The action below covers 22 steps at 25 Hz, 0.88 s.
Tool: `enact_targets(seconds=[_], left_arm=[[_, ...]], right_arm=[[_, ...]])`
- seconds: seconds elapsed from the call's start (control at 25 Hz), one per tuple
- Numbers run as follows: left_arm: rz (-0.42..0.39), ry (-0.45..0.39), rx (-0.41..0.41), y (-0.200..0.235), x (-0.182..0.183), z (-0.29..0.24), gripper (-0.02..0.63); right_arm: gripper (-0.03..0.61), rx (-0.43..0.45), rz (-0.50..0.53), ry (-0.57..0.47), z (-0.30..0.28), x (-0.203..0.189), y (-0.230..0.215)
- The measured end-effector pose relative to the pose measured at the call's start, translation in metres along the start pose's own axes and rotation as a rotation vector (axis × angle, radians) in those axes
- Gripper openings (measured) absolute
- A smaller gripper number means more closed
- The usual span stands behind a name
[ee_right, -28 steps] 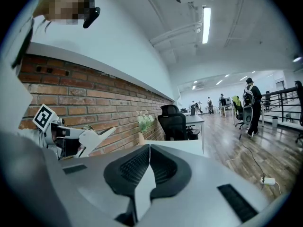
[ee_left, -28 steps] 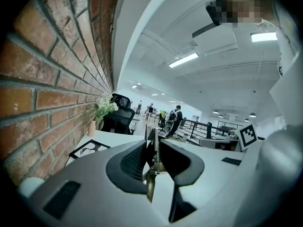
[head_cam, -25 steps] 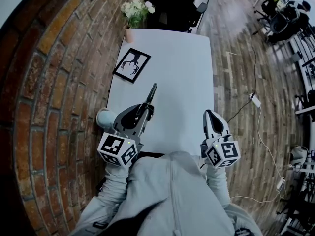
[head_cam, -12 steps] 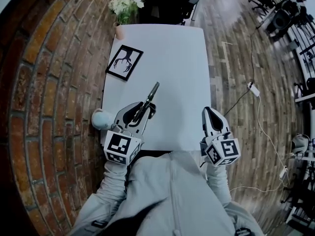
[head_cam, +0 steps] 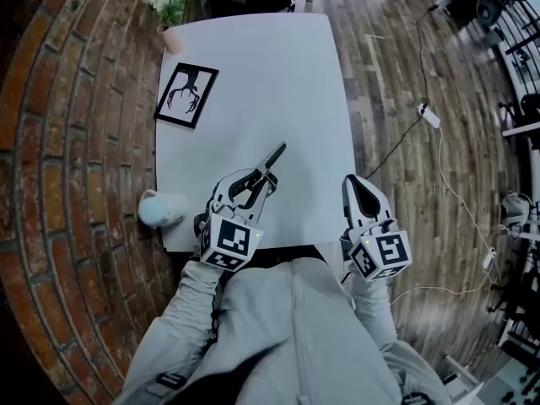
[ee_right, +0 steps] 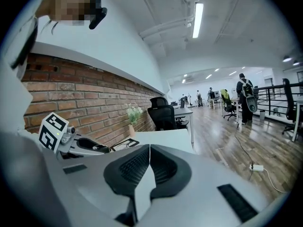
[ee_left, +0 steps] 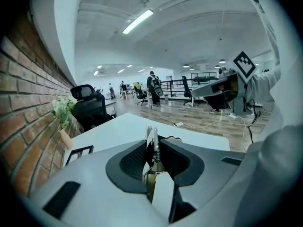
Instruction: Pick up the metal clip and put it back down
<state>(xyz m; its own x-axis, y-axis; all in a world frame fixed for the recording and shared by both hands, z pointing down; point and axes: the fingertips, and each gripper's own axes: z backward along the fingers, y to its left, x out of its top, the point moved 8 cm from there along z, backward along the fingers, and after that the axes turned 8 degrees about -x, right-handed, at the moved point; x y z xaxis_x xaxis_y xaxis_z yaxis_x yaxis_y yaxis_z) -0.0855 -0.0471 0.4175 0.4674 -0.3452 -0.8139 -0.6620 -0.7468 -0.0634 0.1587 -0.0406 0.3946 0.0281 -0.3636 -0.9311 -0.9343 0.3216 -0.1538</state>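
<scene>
The metal clip (head_cam: 272,160) is bare, silvery metal, smooth along its length, and its small coil spring (ee_left: 157,151) shows in the left gripper view. The left gripper (head_cam: 258,180) and the right gripper (head_cam: 358,186) both have matt grey plastic shells. Their jaws carry black pads (ee_right: 130,169) with a fine ribbed surface that looks rubbery. The desk (head_cam: 253,66) has a smooth, matt white top. The wall (head_cam: 76,150) beside it is rough red brick with paler mortar. The floor (head_cam: 392,83) is wooden planks with a faint sheen. The person's sleeve (head_cam: 190,310) is soft grey cloth. The picture frame (head_cam: 186,95) is black and matt.
</scene>
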Motion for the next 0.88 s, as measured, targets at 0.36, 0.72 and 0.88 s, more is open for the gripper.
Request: enact_targets(seconds=[0.36, 0.72, 0.88], left_arm=[[-0.165, 0.168, -0.114, -0.022, -0.046, -0.059, 0.104], [-0.271, 0.266, -0.147, -0.037, -0.078, -0.088, 0.104], [-0.300, 0.284, -0.155, -0.040, -0.082, -0.094, 0.104]], right_arm=[[0.025, -0.034, -0.040, 0.069, 0.002, -0.029, -0.006], [0.024, -0.060, -0.058, 0.098, 0.000, -0.039, -0.010], [0.023, -0.064, -0.061, 0.107, 0.000, -0.040, -0.012]])
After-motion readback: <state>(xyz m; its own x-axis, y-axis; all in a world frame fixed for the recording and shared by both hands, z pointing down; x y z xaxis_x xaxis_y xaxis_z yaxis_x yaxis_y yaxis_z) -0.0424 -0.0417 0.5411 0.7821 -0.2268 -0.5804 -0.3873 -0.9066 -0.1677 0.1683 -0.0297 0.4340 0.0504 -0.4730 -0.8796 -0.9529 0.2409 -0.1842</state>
